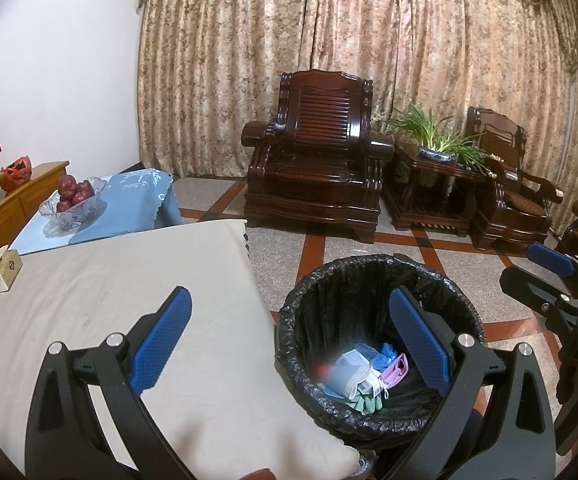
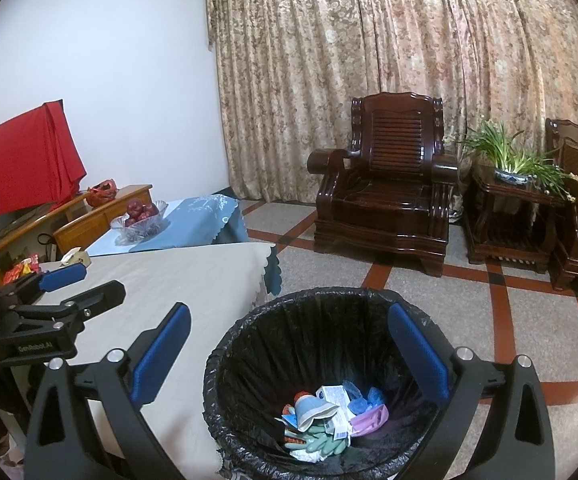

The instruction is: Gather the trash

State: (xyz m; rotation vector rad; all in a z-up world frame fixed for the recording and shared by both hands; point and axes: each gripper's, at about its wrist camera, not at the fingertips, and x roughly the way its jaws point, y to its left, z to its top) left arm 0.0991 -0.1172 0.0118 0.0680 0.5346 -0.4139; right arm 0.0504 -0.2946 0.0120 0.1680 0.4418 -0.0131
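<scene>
Beige cloth is covering the table (image 1: pixel 101 292), its near edge cut off. Beside it, the black-lined bin (image 2: pixel 249 344) is holding the trash (image 2: pixel 325 420): crumpled packets, a green glove, blurry purple plastic. Both left gripper (image 1: pixel 289 344) and right gripper (image 2: pixel 289 352) are hanging spread, clasping nothing.

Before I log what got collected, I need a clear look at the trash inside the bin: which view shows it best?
The right wrist view. It looks down into the black-lined bin, and the trash pile is sharp: green gloves, paper, purple and blue bits. The left wrist view shows the same pile, but smaller and partly blurred.
</scene>
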